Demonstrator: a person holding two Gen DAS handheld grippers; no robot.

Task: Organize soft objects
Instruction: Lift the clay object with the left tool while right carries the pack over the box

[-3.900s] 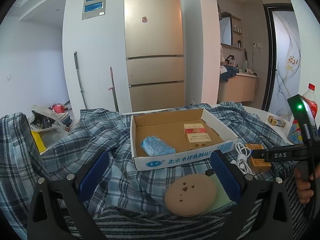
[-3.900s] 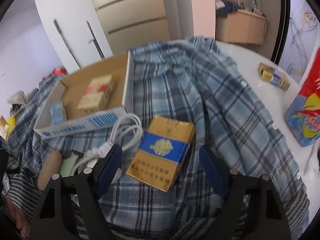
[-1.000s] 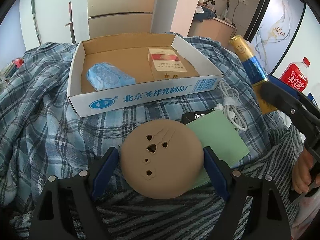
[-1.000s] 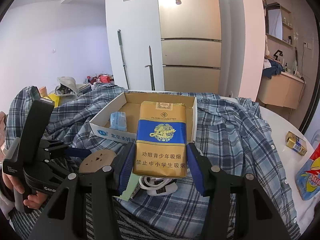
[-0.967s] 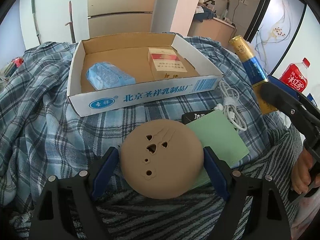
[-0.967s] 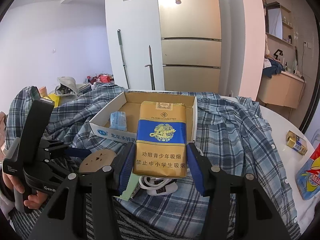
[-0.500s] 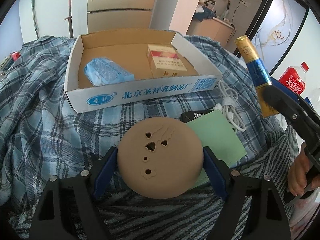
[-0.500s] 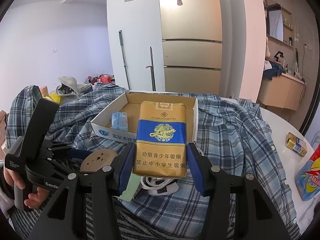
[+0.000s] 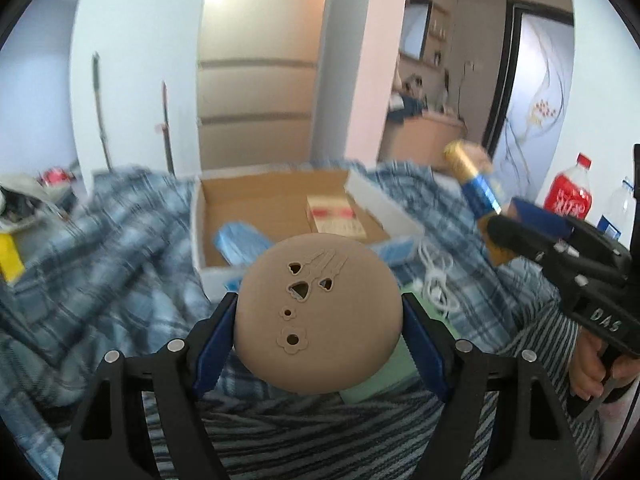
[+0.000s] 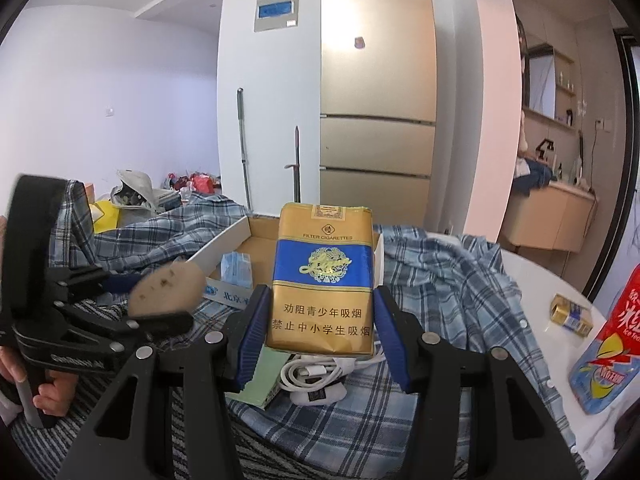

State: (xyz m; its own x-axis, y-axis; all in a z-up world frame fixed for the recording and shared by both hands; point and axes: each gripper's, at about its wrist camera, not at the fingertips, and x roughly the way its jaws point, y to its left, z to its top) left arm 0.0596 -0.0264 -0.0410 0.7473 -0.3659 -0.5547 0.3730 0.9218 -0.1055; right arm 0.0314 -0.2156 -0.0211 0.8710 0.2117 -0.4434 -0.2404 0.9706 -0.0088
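Both grippers loaded over the plaid cloth

Left gripper (image 9: 318, 322) fingers closing, clamping the tan round pad (image 9: 318, 312); right gripper (image 10: 320, 330) fingers grasp the gold-and-blue cigarette pack (image 10: 323, 276), frame centre

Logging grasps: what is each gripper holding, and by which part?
Left gripper: closing on the tan round pad, at its side edges. Right gripper: the gold cigarette pack, by its lower sides.

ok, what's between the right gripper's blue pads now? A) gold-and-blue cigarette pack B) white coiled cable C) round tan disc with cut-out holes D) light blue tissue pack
A: in the right wrist view the gold-and-blue cigarette pack stands upright, pinched between the blue pads of the right gripper, above the white coiled cable.
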